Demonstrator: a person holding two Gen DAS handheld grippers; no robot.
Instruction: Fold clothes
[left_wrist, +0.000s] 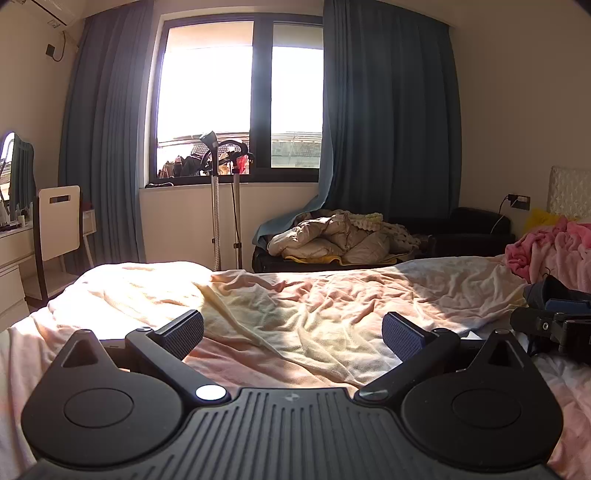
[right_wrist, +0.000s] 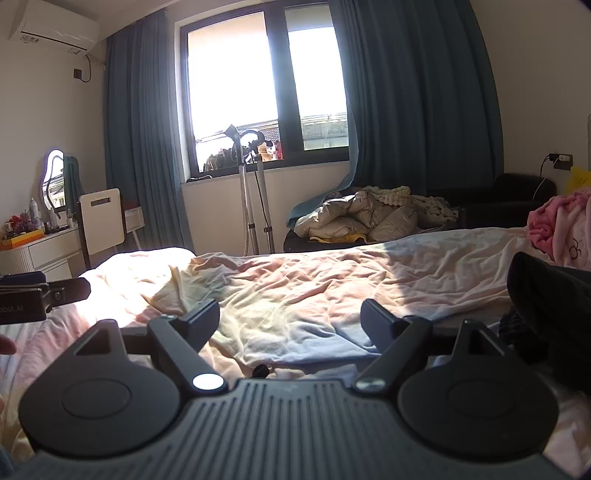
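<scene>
A rumpled pale pink and cream sheet (left_wrist: 314, 306) covers the bed, also in the right wrist view (right_wrist: 303, 291). My left gripper (left_wrist: 293, 334) is open and empty, low over the sheet. My right gripper (right_wrist: 290, 323) is open and empty over the same sheet. A dark garment (right_wrist: 550, 317) lies at the right edge beside the right gripper; it also shows in the left wrist view (left_wrist: 546, 291). The right gripper's body shows in the left wrist view (left_wrist: 554, 328), and the left gripper's in the right wrist view (right_wrist: 40, 295).
A pink blanket (left_wrist: 546, 247) is heaped at the bed's far right. A black sofa with a beige quilt (left_wrist: 332, 240) stands beyond the bed under the window. A garment steamer stand (left_wrist: 225, 206), a white chair (left_wrist: 59, 221) and a dresser stand at left.
</scene>
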